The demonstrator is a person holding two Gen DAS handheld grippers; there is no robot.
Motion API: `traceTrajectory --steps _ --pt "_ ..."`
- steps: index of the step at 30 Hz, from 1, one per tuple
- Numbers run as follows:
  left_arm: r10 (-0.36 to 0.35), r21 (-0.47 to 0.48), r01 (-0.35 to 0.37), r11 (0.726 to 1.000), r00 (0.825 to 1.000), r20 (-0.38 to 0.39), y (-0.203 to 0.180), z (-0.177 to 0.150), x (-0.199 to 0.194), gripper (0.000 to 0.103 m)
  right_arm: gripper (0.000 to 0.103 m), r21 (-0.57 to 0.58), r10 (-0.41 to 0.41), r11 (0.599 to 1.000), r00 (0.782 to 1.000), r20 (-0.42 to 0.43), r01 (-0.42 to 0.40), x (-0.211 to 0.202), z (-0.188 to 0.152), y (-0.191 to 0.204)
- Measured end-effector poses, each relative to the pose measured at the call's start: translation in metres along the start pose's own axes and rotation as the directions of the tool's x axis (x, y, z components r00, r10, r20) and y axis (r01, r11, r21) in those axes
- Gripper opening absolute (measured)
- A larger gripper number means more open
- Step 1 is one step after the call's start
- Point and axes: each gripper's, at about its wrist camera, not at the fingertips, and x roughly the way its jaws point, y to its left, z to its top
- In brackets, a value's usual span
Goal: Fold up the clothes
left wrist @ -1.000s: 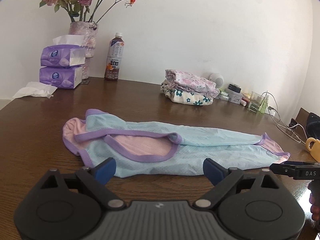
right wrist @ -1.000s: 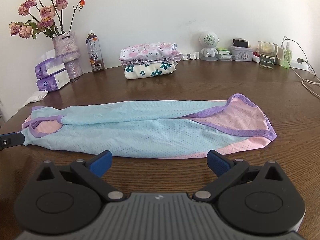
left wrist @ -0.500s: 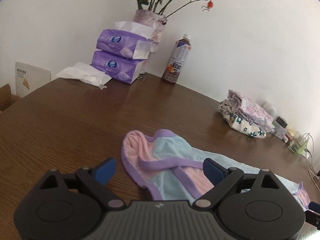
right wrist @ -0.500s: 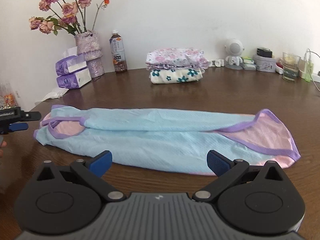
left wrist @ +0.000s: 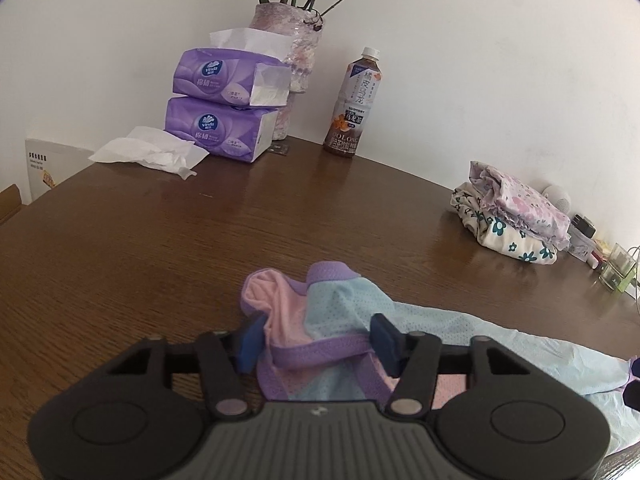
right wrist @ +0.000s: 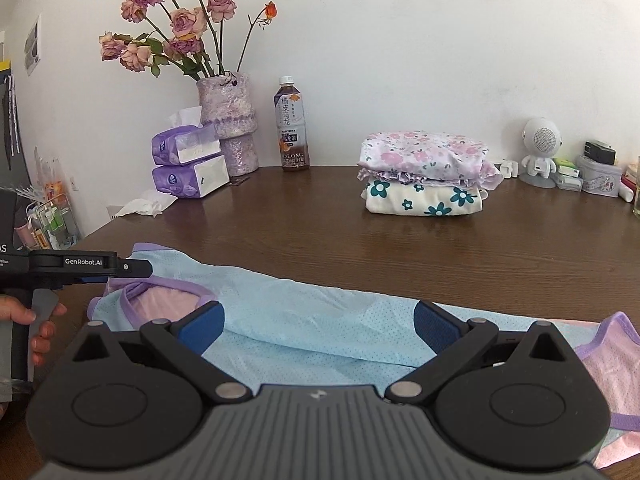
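A light-blue garment [right wrist: 304, 320] with pink lining and purple trim lies stretched out across the brown table [right wrist: 400, 248]. My left gripper [left wrist: 317, 340] is at the garment's left end [left wrist: 320, 312]. Its jaws are closing, with the bunched pink and blue cloth and a purple strap between the blue pads, still a wide gap apart. In the right wrist view, that left gripper [right wrist: 134, 272] is held by a hand [right wrist: 36, 320] at the left edge. My right gripper [right wrist: 318, 328] hovers open over the garment's middle with nothing gripped.
A stack of folded floral clothes [right wrist: 424, 172] sits at the back of the table. Tissue packs [left wrist: 224, 104], a loose tissue [left wrist: 148, 152], a flower vase [right wrist: 228, 120] and a tea bottle [left wrist: 354, 108] stand at the back left. Small items and a white speaker figure [right wrist: 540, 152] line the back right.
My left gripper went to the garment's left end and its jaws narrowed around the cloth, which is now bunched. My right gripper moved in over the garment's middle, still open.
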Motion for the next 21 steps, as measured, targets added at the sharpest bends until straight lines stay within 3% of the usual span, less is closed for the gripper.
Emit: traceTrajectory --steps 1,4,7,9,13,15,17,21 --pt "-0.007 -0.014 0.007 1.000 1.000 0.001 0.001 0.000 0.000 0.040 0.103 0.008 -0.001 1.000 1.000 -0.002 0.001 0.000 -0.001 -0.002" --pt "-0.004 -0.033 0.004 0.999 1.000 0.008 0.002 0.000 0.000 0.038 0.103 0.034 0.006 0.999 1.000 -0.005 -0.006 0.000 -0.003 -0.006" --pt "-0.002 -0.014 0.002 1.000 1.000 0.011 -0.003 -0.001 -0.001 0.014 0.103 0.045 0.016 0.999 1.000 0.000 -0.016 -0.002 -0.004 -0.007" --pt "0.000 0.002 0.000 1.000 1.000 0.015 -0.006 -0.002 -0.002 0.011 0.103 0.048 0.014 0.999 1.000 0.001 -0.014 -0.002 -0.005 -0.009" --pt "0.042 0.161 -0.055 0.985 0.996 0.080 -0.030 -0.004 -0.012 0.008 0.103 0.067 0.010 0.998 1.000 0.000 -0.010 -0.003 -0.005 -0.015" --pt "0.072 0.286 -0.107 0.952 0.989 0.130 -0.050 -0.006 -0.020 0.008 0.103 0.085 0.008 0.996 1.000 -0.001 -0.008 -0.003 -0.005 -0.021" --pt "0.087 0.417 -0.155 0.895 0.980 0.178 -0.072 -0.011 -0.026 0.008 0.103 0.111 0.009 0.994 1.000 -0.001 -0.008 -0.003 -0.006 -0.029" --pt "0.095 0.644 -0.241 0.726 0.963 0.254 -0.121 -0.031 -0.032 0.008 0.103 0.154 0.003 0.988 1.000 0.001 -0.003 -0.005 -0.008 -0.041"
